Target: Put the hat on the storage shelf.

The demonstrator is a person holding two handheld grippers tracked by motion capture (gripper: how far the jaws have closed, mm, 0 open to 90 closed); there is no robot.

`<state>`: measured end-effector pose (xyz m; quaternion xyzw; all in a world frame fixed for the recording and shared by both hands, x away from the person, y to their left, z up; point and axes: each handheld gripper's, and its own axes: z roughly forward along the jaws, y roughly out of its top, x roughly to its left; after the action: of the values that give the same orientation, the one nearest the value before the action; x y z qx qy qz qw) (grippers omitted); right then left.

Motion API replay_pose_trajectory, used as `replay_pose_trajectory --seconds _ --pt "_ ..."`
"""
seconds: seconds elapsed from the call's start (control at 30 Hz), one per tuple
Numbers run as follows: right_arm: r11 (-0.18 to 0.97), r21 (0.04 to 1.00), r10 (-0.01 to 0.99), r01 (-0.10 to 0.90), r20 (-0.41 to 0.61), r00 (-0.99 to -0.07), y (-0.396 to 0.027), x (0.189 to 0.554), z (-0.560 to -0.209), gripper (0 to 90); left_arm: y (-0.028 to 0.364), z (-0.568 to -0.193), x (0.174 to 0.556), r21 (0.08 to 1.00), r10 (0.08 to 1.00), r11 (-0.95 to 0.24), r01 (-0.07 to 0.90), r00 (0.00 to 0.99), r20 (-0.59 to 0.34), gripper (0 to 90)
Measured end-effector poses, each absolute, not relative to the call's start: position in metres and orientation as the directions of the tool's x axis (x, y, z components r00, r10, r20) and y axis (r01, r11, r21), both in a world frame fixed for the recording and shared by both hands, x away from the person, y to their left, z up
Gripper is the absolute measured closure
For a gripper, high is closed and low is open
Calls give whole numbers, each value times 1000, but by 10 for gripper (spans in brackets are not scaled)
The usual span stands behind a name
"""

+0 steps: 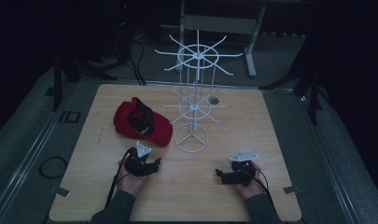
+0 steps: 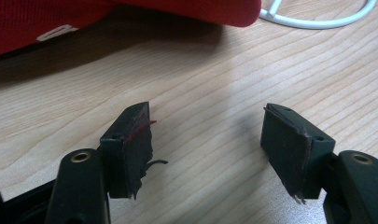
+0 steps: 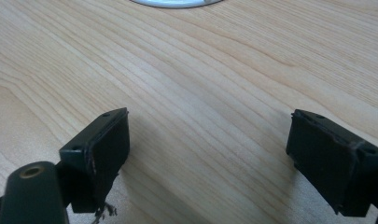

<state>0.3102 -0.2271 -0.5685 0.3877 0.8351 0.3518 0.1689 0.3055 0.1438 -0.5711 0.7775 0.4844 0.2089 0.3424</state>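
High view: left gripper (image 1: 149,164), jaws spread, sits near the red cap's (image 1: 141,122) brim; right gripper (image 1: 220,175), also spread, rests on bare surface (image 1: 186,196) well apart from the wire rack (image 1: 192,136).

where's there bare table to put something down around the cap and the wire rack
Free: the right half of the table, beyond the white wire rack; the front strip between the left hand-held gripper and right hand-held gripper; the far left corner behind the red cap. Crowded: the middle, where the cap's brim nearly reaches the rack's ring base.
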Motion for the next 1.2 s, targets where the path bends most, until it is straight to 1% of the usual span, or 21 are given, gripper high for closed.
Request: replay_pose_trajectory --seconds 0.57,0.6,0.63,0.7,0.73,0.83,0.87,0.97,1.2 --pt "452 718 766 529 -9 -642 -227 310 -568 132 145 -571 309 736 887 -306 604 462 -10 348" --pt "452 718 766 529 -9 -642 -227 310 -568 132 146 -570 308 732 889 -303 610 457 -12 370" --pt "452 718 767 529 -9 -642 -227 310 -568 132 148 -569 309 731 892 -297 615 452 -18 435" --pt "452 718 766 529 -10 -642 -227 310 -568 132 150 -567 309 728 889 -270 630 454 -64 468" --pt "452 718 767 529 -9 -642 -227 310 -568 133 151 -566 309 727 889 -265 634 453 -72 488" --pt "452 718 767 529 -9 -642 -227 310 -568 132 150 -561 307 740 889 -253 623 452 -76 500" --pt "452 718 767 529 -9 -642 -227 310 -568 133 149 -554 307 749 883 -255 612 464 -78 497" --pt "452 718 767 529 -9 -642 -227 310 -568 132 148 -550 306 749 880 -259 610 468 -77 493" --pt "451 718 767 529 -9 -642 -227 310 -568 132 146 -547 312 744 881 -219 632 455 -127 486"
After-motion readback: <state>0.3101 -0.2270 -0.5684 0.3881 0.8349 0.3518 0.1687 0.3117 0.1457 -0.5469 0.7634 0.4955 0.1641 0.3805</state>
